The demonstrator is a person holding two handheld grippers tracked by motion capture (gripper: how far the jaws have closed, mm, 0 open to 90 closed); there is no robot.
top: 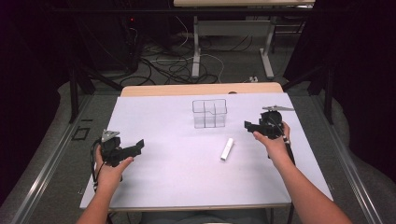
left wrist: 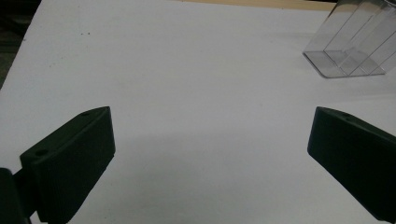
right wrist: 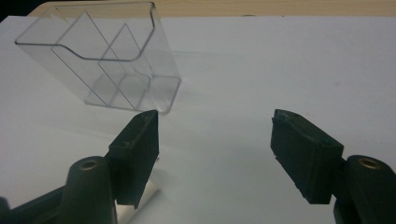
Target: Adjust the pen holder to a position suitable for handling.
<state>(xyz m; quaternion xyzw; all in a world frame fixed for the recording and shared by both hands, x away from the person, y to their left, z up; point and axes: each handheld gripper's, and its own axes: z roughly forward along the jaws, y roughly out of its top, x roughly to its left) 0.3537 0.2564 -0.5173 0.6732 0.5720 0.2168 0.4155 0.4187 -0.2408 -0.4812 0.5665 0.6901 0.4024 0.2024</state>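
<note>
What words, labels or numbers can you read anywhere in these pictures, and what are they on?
None can be read.
The white tube lying on the table sheet shows no legible print; it is too small to tell.
The clear divided container is unmarked.
The left gripper and right gripper carry no visible lettering.

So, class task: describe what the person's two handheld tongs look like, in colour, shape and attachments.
Both tongs, left and right, are black, each ending in two blocky, wedge-shaped jaws. A grey three-cornered plate tops each. A dark cable trails from the left one. The forearms are bare, with no sleeves.
</note>
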